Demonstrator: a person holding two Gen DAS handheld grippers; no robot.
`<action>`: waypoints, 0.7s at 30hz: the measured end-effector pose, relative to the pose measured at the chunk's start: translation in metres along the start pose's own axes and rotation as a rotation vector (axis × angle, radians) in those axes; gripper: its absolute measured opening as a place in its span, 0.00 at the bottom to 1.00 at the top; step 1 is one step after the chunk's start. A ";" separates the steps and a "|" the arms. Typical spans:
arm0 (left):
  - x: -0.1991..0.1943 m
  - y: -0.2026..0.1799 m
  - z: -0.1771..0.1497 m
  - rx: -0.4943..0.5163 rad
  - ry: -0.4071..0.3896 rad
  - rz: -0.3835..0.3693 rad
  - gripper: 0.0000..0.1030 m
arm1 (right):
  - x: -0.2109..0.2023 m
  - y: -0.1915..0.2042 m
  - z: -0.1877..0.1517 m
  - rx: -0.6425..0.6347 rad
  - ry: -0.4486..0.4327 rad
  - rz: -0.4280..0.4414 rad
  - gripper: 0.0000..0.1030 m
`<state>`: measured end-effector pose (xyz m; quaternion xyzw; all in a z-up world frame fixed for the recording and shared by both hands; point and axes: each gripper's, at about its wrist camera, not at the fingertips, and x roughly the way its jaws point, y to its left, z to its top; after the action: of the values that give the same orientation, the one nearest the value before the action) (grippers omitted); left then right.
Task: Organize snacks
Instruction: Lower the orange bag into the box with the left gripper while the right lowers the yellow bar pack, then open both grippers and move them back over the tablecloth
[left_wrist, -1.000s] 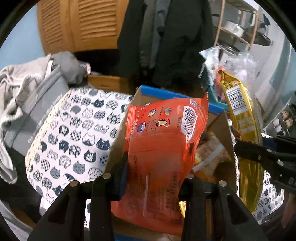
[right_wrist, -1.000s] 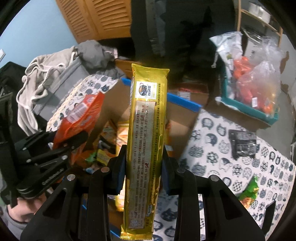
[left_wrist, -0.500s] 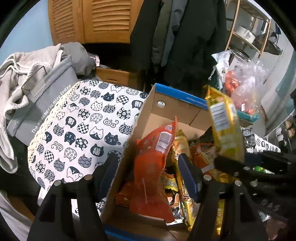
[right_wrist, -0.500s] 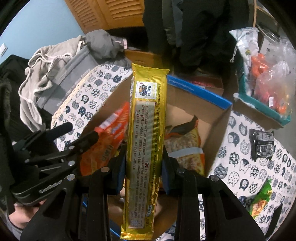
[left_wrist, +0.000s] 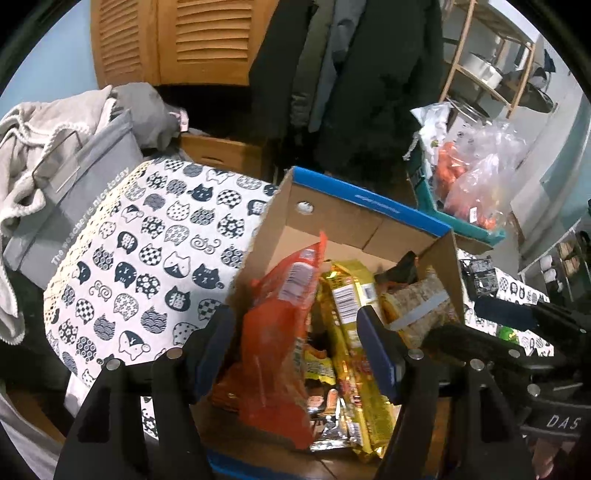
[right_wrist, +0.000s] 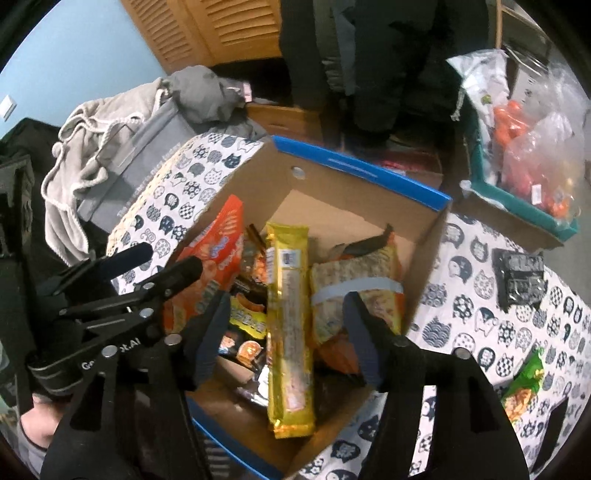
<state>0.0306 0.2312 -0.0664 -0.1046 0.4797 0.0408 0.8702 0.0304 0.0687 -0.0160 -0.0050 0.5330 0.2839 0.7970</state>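
An open cardboard box (left_wrist: 343, 221) with a blue rim holds several snack packs. An orange bag (left_wrist: 280, 350) leans on edge at the box's left side, under my left gripper (left_wrist: 291, 317), which is open and apart from it. A long gold pack (right_wrist: 291, 350) lies lengthwise in the box (right_wrist: 354, 177) below my right gripper (right_wrist: 286, 301). Its jaws are opening, and the pack sits loose between them with no pad pressing on it. A yellow noodle pack (right_wrist: 354, 280) with a pale band rests to the right. In the right wrist view my left gripper (right_wrist: 171, 256) hovers beside the orange bag (right_wrist: 218, 251).
The box stands on a cat-print tablecloth (left_wrist: 147, 258). A black packet (right_wrist: 521, 277) and a green packet (right_wrist: 524, 384) lie on the cloth to the right. A teal tray (right_wrist: 524, 206) with plastic bags sits at the back right, a grey fabric bin (left_wrist: 66, 206) at the left.
Both grippers opened. The orange bag left the left gripper and dropped into the box. The gold pack left the right gripper and now lies in the box.
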 end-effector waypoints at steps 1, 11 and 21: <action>-0.001 -0.004 0.000 0.012 -0.003 -0.007 0.68 | -0.003 -0.004 -0.001 0.005 -0.005 -0.009 0.68; -0.009 -0.049 -0.003 0.116 -0.028 -0.038 0.72 | -0.036 -0.052 -0.018 0.075 -0.050 -0.103 0.77; -0.011 -0.115 -0.018 0.288 -0.028 -0.054 0.77 | -0.054 -0.123 -0.051 0.209 -0.036 -0.197 0.77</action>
<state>0.0294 0.1155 -0.0502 0.0090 0.4653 -0.0502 0.8837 0.0289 -0.0742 -0.0283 0.0310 0.5423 0.1475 0.8265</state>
